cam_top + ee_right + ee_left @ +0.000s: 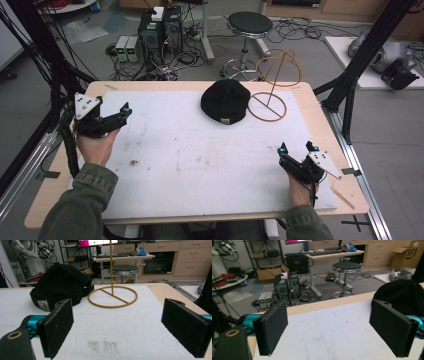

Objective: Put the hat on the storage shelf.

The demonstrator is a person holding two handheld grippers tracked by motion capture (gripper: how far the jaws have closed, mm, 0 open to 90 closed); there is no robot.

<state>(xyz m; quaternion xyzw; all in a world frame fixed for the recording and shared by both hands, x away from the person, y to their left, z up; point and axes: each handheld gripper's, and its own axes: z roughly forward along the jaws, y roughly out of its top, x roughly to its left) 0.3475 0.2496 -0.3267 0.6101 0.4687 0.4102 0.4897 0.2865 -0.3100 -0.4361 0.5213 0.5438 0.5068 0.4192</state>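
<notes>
A black beanie (226, 101) with a small label lies at the back centre of the white board (200, 165). Just to its right stands a thin golden wire stand (269, 102), a ring base with an upright rod and a hoop on top. My left gripper (122, 112) hovers open near the table's left edge, far left of the beanie. Its view shows the beanie (402, 293) beyond the right jaw and bare board between the pads (272, 327). My right gripper (298, 148) is open at the front right. The beanie (60, 281) and stand (112, 298) lie ahead of it.
The wooden table (320, 115) ends close behind the beanie. A black stool (248, 24), computer towers (160, 27) and loose cables sit on the floor beyond. Black frame posts (350, 85) rise at the table's left and right sides.
</notes>
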